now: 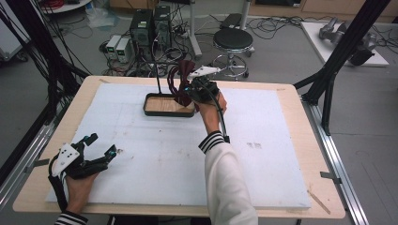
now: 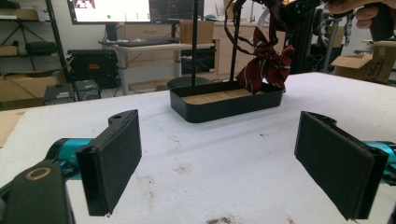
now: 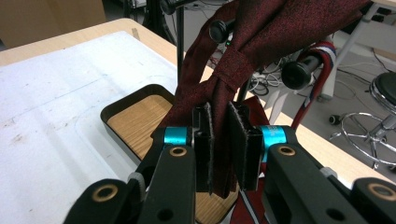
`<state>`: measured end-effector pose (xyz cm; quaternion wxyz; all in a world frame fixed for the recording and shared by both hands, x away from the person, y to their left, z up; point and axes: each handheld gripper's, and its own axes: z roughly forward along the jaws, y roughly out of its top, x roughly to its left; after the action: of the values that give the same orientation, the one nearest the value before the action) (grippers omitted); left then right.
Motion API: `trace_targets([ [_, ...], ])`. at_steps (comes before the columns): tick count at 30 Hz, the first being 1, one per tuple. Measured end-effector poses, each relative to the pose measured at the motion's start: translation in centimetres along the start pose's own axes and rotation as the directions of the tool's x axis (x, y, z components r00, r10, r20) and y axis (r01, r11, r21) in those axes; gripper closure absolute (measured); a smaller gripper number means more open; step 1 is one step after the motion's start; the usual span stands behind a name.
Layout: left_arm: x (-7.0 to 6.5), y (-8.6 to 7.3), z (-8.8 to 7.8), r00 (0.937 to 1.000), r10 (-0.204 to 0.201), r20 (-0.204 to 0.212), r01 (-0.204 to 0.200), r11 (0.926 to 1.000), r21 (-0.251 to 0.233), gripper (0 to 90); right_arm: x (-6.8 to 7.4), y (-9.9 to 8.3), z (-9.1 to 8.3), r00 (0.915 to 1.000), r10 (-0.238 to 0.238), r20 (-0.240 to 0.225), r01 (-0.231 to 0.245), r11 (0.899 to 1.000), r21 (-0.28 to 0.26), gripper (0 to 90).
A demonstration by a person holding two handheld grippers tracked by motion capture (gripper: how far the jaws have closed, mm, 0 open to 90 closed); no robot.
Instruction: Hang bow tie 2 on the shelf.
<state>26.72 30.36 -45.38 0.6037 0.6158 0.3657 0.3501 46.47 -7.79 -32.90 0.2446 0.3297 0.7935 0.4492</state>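
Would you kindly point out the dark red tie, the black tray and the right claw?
dark red tie (image 3: 261, 32): right gripper view, broad upper fabric.
black tray (image 2: 224, 108): left gripper view, front wall.
right claw (image 3: 220, 151): right gripper view, between the pads.

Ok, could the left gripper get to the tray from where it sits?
Probably yes. The left gripper is open and the white mat between it and the tray is bare. The right gripper, holding the tie, crowds the tray's far end.

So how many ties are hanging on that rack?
2: a dark red tie clamped in the right gripper, and a striped bow tie over the tray. More may be hidden.
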Motion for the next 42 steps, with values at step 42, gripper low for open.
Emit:
trace_targets([
  [42,-0.1,-0.1,-0.1,1.0,0.007,0.003,-0.007,0.9999,-0.015,15.2,-1.9,-2.6,2.7,0.9945,0.098,-0.038,-0.09,0.982,0.163,66.9],
])
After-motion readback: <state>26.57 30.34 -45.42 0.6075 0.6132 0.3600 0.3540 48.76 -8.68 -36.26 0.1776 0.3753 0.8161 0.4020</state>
